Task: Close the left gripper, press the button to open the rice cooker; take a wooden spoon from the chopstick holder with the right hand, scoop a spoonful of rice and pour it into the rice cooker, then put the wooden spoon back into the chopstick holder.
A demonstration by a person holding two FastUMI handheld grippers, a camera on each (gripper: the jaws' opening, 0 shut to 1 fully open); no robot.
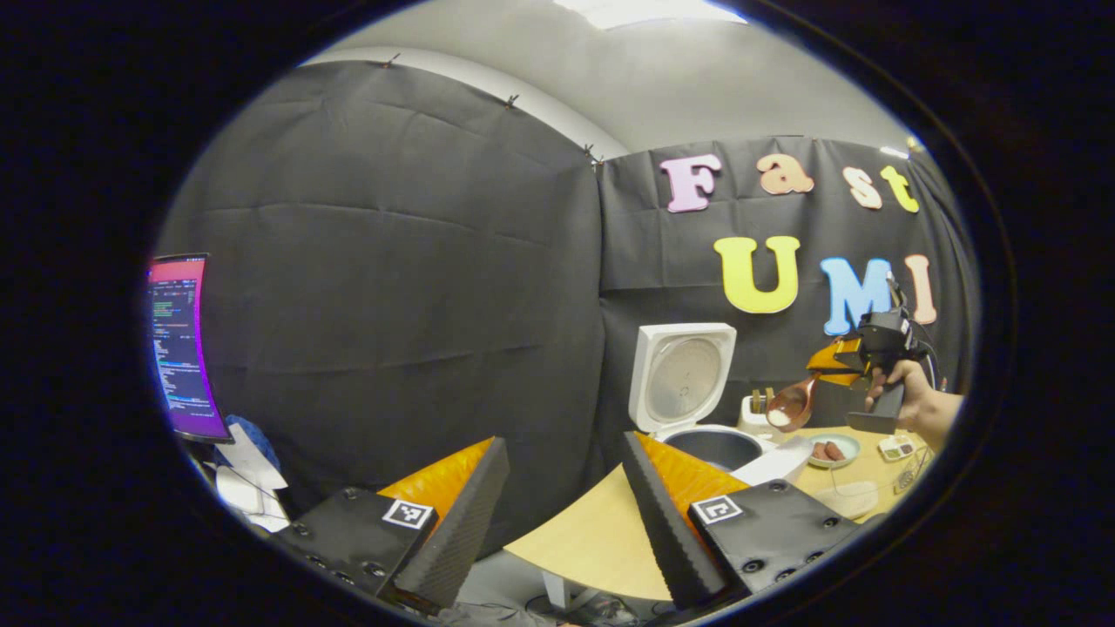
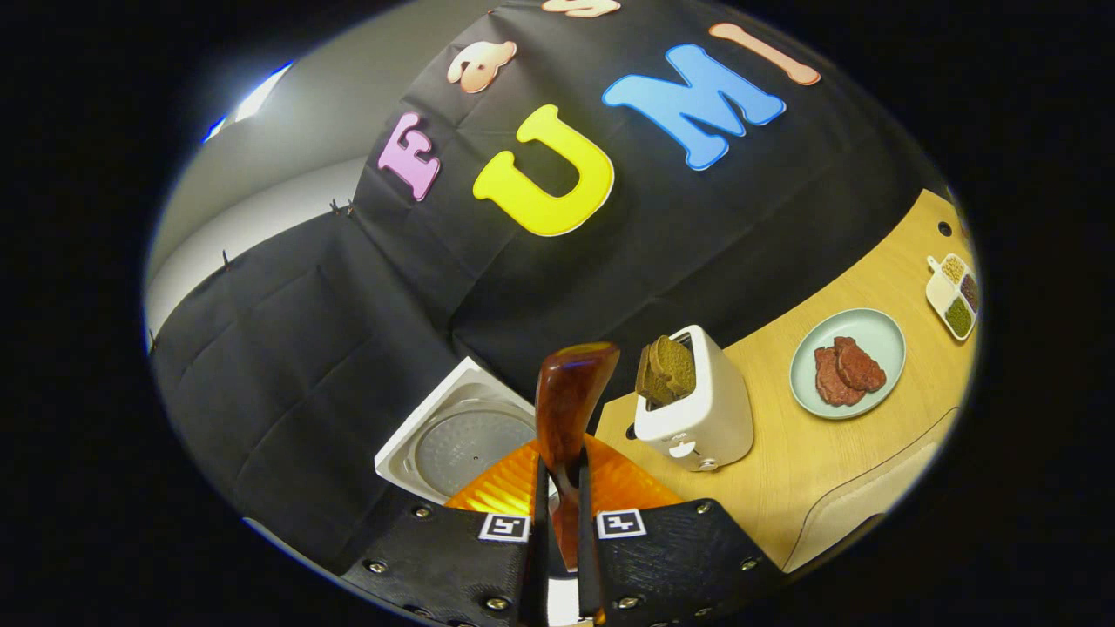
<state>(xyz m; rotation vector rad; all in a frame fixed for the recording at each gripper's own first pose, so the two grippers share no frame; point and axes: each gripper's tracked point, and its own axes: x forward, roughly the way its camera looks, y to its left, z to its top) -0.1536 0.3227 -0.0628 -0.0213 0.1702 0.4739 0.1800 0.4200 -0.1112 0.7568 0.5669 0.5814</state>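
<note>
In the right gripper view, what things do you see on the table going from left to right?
Rice cooker lid → wooden spoon → toaster holding bread → plate with meat → little seasoning tray.

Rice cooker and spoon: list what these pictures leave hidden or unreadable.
- Pot inside: left gripper view, its near rim hides any rice in it.
- Cooker body: right gripper view, the right gripper covers all but the open lid.
- Spoon bowl: right gripper view, seen from behind, so its load is hidden.
- Holder: left gripper view, too small, partly behind the spoon.
</note>
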